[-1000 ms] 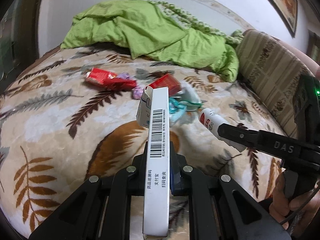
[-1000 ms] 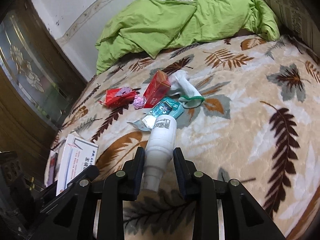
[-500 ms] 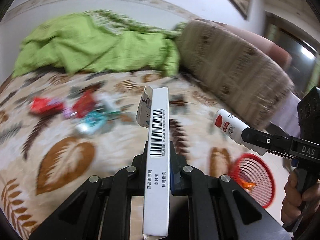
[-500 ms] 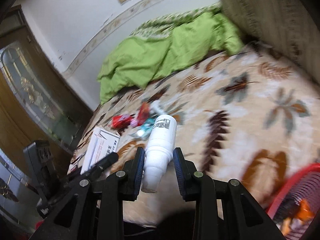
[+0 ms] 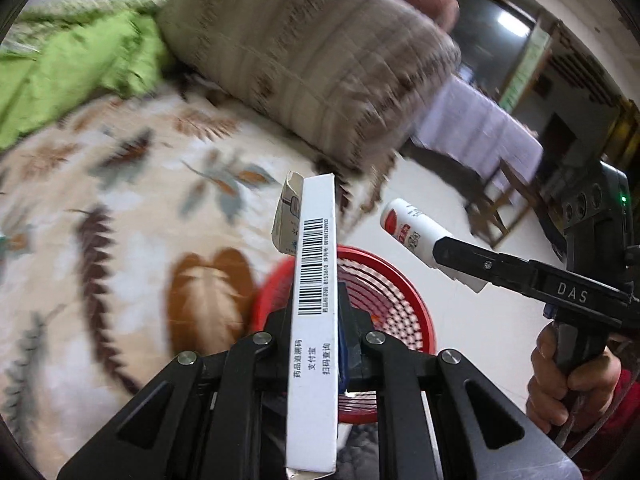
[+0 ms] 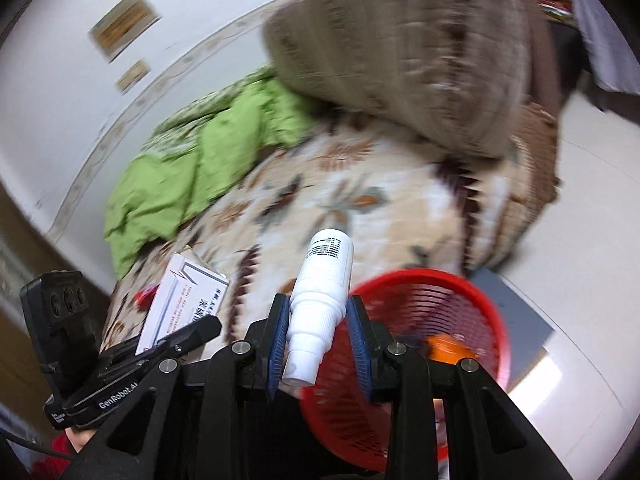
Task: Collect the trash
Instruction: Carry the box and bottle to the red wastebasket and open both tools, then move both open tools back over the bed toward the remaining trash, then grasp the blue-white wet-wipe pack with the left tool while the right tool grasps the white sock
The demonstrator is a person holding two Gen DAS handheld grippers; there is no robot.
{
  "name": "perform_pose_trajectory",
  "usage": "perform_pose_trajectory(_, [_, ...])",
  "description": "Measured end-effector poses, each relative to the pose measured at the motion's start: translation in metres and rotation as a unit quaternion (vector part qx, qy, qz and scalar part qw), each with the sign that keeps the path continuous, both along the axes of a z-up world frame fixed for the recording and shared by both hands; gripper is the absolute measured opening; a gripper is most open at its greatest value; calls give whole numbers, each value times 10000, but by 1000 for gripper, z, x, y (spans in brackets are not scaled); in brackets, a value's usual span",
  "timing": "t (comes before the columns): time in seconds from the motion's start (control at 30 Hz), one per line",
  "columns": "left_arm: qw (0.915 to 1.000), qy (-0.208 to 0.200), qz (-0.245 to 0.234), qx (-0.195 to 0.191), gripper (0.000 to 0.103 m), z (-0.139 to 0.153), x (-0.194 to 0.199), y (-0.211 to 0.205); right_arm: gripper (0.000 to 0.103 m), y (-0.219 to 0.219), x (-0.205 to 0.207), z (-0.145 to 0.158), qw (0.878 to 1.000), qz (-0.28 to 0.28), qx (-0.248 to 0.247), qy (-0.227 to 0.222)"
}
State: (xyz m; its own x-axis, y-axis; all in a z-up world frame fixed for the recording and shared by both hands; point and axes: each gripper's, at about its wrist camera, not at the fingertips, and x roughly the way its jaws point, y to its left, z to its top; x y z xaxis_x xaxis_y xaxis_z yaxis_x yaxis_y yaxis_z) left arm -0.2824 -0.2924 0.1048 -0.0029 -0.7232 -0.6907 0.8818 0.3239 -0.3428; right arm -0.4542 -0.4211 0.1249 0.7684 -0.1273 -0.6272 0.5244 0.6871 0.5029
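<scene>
Left gripper (image 5: 313, 344) jaws clamped on white barcode box (image 5: 314, 320), held above red mesh basket (image 5: 404, 320) on the floor beside the bed (image 5: 120, 240); right gripper (image 6: 318, 344) jaws closed on white spray bottle (image 6: 320, 300), nozzle toward camera, over the basket's near rim.

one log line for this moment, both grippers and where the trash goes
left gripper: shut on box | right gripper: shut on bottle | basket: on floor beside bed, both items above it

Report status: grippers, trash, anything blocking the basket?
Left gripper shut on white box. Right gripper shut on white bottle. Red basket below, nothing in the way.
</scene>
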Motion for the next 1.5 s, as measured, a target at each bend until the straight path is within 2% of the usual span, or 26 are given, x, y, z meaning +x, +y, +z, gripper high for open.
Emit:
perform_pose_trajectory(0.03, [9998,141,-77,112,22,-6,-1,-11,33,-4,-3,-3,10000,-70,35,57])
perform_pose_trajectory(0.07, [9997,195,-81,144,37,-8,-4,-14,35,-9,-6,-8,9998,-122,69,147])
perform_pose_trajectory(0.1, [9997,223,-49,130,46,-9,-5,-16,43,-12,-8,-12,9995,-182,84,223])
perform_pose_trajectory(0.23, [9999,-2,124,31,50,-2,-3,-5,45,-12,-7,-12,9997,-160,94,152])
perform_pose_trajectory(0.3, [9987,-199,473,16,62,3,7,11,45,-7,2,-7,10000,6,30,37])
perform_pose_trajectory(0.33, [9977,-235,641,-18,64,5,12,20,45,-4,7,-6,9999,99,23,-2])
perform_pose_trajectory(0.47, [9905,-315,1338,-8,64,9,40,59,45,17,45,-2,9979,632,6,-123])
perform_pose_trajectory(0.57, [9800,-344,1960,26,64,9,63,96,45,41,79,-2,9930,1170,54,-163])
perform_pose_trajectory(0.7, [9620,-415,2698,114,64,7,91,148,45,73,118,-1,9851,1711,-119,-118])
perform_pose_trajectory(0.83, [9386,-329,3431,115,64,2,119,201,45,99,150,-3,9786,2049,-132,-107])
perform_pose_trajectory(0.93, [9234,-333,3822,140,64,-5,132,229,45,116,171,-1,9734,2277,-227,-56])
perform_pose_trajectory(1.03, [9130,-271,4069,138,64,-11,144,254,46,136,192,0,9668,2537,-311,-16])
perform_pose_trajectory(1.17, [9070,-33,4209,134,64,-22,157,269,54,161,217,0,9578,2854,-354,-1])
perform_pose_trajectory(1.3, [9101,292,4133,64,64,-32,170,286,54,182,242,-5,9488,3117,-494,123])
perform_pose_trajectory(1.43, [9091,301,4155,61,64,-39,186,296,54,188,264,-14,9472,3162,-470,246])
perform_pose_trajectory(1.5, [9120,303,4089,93,64,-43,199,295,54,187,272,-20,9485,3128,-408,281])
